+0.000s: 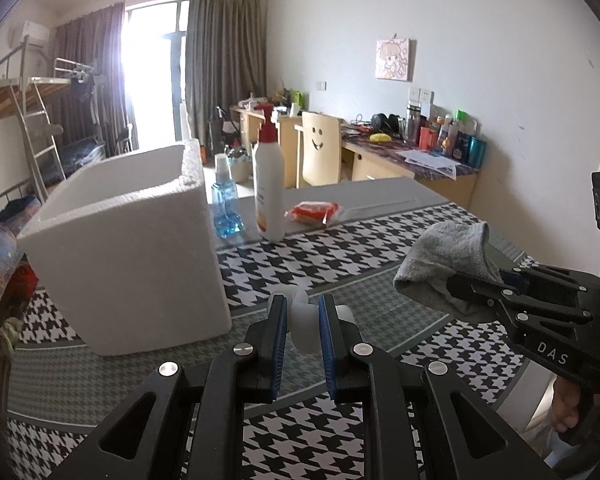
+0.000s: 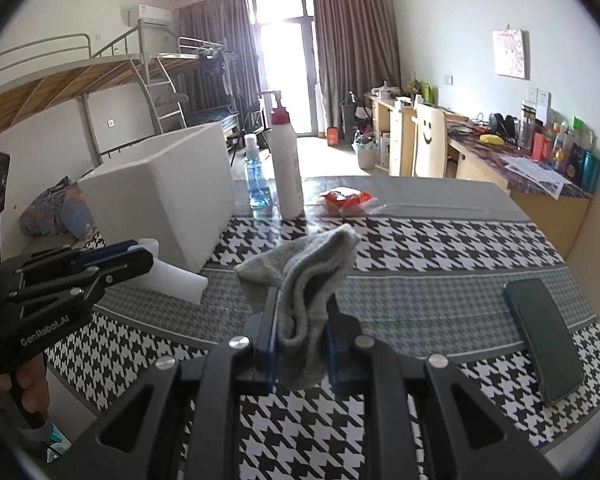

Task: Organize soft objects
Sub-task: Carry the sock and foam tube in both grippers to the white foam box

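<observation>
Right gripper (image 2: 300,344) pinching a grey sock (image 2: 308,280), left gripper (image 1: 303,320) pinching white foam (image 1: 300,320); foam box (image 1: 132,248) lies at ten o'clock, nearer the left.

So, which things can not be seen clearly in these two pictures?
- Inside of the white foam box: both views, hidden by its own walls.
- Label text on the white pump bottle with red top: too small.
- Shape of the white foam piece: left wrist view, partly covered by the left gripper.
</observation>
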A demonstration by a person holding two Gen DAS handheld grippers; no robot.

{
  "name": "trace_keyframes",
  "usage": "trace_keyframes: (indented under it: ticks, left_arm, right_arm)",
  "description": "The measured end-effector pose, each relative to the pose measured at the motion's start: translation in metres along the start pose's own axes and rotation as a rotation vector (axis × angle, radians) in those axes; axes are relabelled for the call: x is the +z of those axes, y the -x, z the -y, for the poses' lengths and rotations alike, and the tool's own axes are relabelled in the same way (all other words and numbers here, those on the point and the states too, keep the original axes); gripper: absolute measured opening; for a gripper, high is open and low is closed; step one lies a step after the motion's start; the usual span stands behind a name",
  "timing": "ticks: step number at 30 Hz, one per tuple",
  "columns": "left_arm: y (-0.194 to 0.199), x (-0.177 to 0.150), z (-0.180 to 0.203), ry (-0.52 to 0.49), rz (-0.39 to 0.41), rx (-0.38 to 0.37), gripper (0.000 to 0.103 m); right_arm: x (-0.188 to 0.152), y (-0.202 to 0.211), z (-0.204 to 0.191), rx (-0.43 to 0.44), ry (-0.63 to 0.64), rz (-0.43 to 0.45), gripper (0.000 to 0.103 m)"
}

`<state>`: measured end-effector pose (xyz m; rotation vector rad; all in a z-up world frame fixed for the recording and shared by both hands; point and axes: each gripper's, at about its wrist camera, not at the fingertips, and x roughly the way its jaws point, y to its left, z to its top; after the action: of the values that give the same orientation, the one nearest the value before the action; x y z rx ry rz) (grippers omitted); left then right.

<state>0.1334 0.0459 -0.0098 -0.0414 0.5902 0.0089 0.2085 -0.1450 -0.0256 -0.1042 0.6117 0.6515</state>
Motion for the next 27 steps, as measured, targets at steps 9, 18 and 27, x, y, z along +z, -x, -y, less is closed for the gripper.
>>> trace_keyframes:
  ticks: [9,18,27]
  left_arm:
    - [0.005,0.012,-0.006,-0.005,0.033,0.029,0.017]
    - [0.012,0.021,-0.010,-0.016,0.061,0.041,0.017]
    - [0.019,0.028,-0.012,-0.025,0.087,0.049,0.017]
  right_arm:
    - [0.010,0.002,-0.005,0.027,0.007,0.026,0.023]
    - [0.023,0.005,-0.008,0.044,0.021,0.058,0.023]
    - [0.037,0.006,-0.017,0.050,0.052,0.090,0.023]
